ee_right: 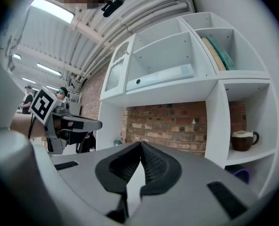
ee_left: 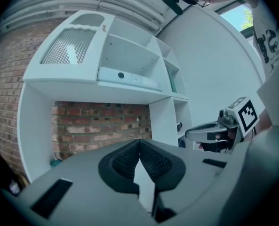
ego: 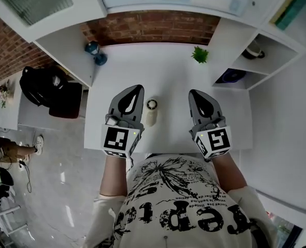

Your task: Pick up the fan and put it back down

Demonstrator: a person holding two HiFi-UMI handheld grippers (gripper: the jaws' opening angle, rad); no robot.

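Left claw (ego: pixel 138 88) and right claw (ego: pixel 193 92) pinched shut, empty, flanking fan (ego: pixel 151 111) resting on table (ego: pixel 168 66); seemingly done.

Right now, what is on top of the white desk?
On the desk: a small fan seen between the left gripper and right gripper, both shut; a green plant by the brick wall; a blue object at the far left corner. Desk under the grippers is covered.

The fan (ego: pixel 151 111) stands on the desk (ego: pixel 168 76) near its front edge, between the left gripper (ego: pixel 138 89) and right gripper (ego: pixel 193 93). A plant (ego: pixel 199 54) sits at the desk's back right. A mug (ego: pixel 254 50) rests in the shelf unit (ego: pixel 276 61) to the right.
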